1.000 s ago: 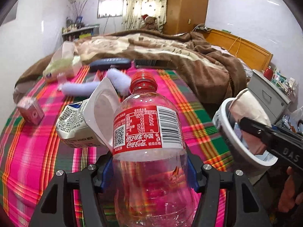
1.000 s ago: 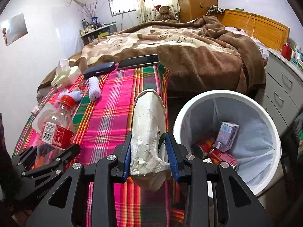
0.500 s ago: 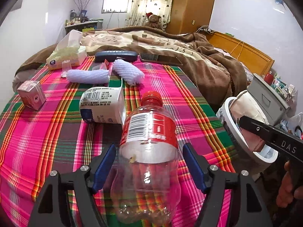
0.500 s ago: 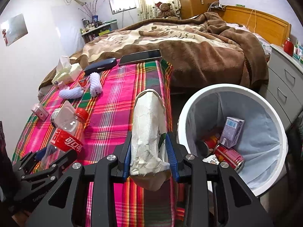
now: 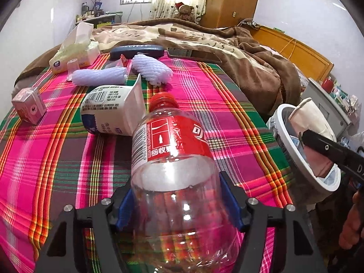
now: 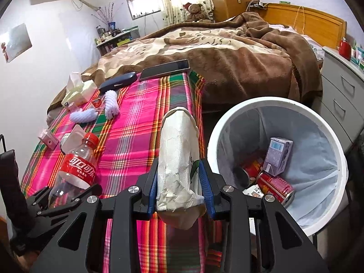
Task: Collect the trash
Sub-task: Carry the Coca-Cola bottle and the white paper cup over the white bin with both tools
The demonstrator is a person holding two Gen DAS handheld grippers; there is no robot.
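Observation:
My left gripper (image 5: 179,202) is shut on an empty clear cola bottle (image 5: 175,159) with a red label and cap, held above the plaid bedspread; the bottle also shows in the right wrist view (image 6: 75,170). My right gripper (image 6: 179,188) is shut on a crumpled white paper cup (image 6: 179,159), held beside the white trash bin (image 6: 339,159), just left of its rim. The bin holds red cans (image 6: 275,186) and a small carton (image 6: 278,157). The bin also shows in the left wrist view (image 5: 282,118) at the right.
On the plaid cloth (image 5: 56,159) lie a white milk carton (image 5: 109,111), a pink box (image 5: 28,107), two white foam sleeves (image 5: 100,76), a tissue pack (image 5: 75,54), a glasses case (image 5: 136,50) and a phone (image 5: 193,53). A grey drawer unit (image 6: 341,86) stands behind the bin.
The bottle dropped loose between open left jaws half a second ago; now the jaws grip it again, lifted and rolled. The right gripper with the cup moved slightly nearer the bin.

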